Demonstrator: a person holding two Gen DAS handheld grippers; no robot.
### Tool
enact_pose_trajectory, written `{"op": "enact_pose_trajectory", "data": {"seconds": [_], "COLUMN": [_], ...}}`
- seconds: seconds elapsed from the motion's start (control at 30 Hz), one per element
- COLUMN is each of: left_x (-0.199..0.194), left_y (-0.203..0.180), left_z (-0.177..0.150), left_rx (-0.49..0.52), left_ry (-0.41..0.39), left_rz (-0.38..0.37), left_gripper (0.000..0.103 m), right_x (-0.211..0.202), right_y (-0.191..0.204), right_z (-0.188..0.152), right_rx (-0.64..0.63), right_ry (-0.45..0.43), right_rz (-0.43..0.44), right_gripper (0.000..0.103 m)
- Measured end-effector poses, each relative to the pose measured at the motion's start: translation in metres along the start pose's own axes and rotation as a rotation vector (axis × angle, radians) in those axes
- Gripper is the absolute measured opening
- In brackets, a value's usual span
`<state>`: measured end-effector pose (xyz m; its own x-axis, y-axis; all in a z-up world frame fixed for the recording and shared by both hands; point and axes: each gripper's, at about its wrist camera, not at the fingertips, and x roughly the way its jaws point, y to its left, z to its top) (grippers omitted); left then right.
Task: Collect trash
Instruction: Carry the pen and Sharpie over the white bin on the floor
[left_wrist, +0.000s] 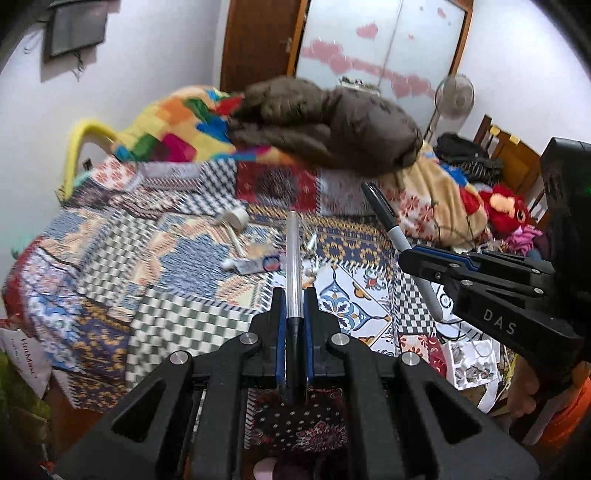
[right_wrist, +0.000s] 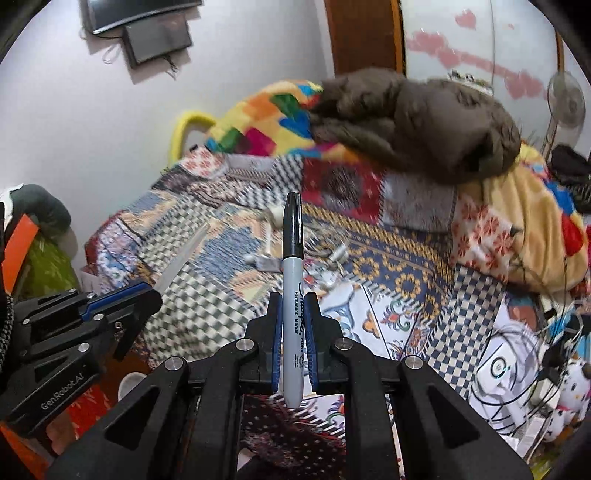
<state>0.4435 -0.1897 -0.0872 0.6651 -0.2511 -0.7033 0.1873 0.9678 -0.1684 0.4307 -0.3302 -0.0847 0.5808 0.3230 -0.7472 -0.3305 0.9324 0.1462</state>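
My left gripper (left_wrist: 294, 295) is shut on a clear pen (left_wrist: 293, 251) with a black tip, held upright above the patchwork bedspread (left_wrist: 177, 317). My right gripper (right_wrist: 293, 301) is shut on a grey permanent marker (right_wrist: 292, 269) with a black cap. In the left wrist view, the right gripper (left_wrist: 408, 254) and its marker (left_wrist: 384, 214) show at the right. In the right wrist view, the left gripper (right_wrist: 146, 293) and its pen (right_wrist: 183, 256) show at the left. A toothpaste tube (left_wrist: 255, 264), a tape roll (left_wrist: 236, 218) and small scraps (right_wrist: 338, 254) lie on the bed below.
A brown jacket (left_wrist: 332, 122) lies on a colourful blanket (left_wrist: 173, 125) at the bed's far side. A standing fan (left_wrist: 454, 94) and a wooden door (left_wrist: 258, 40) are behind. Plush toys (right_wrist: 569, 391), cables and papers crowd the right side. A dark screen (right_wrist: 159, 37) hangs on the wall.
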Motion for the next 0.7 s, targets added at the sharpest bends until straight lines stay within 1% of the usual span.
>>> {"op": "enact_pose_trajectory", "data": {"seconds": [0.17,0.33,0.5,0.7], "left_x": [-0.051,-0.098,-0.135,-0.179], "left_y": [0.017,0.045,0.077,0.119], "left_z": [-0.01,-0.027,-0.044,-0.077], "left_rx": [-0.027,-0.06,-0.092,-0.141], "left_ry": [-0.059,-0.101,-0.13,-0.152], "left_rz": [0.021,0.053,0.095,0.155], "left_gripper": [0.007,0.007,0.008,0.008], "right_x": [-0.031,-0.051,-0.062,-0.065], "right_y": [0.036,0.074,0.114,0.172], "right_z": [0.0,-0.004,-0.015,-0.031], "right_rx": [-0.031,-0.065,-0.111,-0.177], "right_ry": [-0.047,-0.07,-0.084,-0.071], "right_rz": [0.024,0.064,0.097,0.143], "right_gripper": [0.01,0.01,0.01,0.01]}}
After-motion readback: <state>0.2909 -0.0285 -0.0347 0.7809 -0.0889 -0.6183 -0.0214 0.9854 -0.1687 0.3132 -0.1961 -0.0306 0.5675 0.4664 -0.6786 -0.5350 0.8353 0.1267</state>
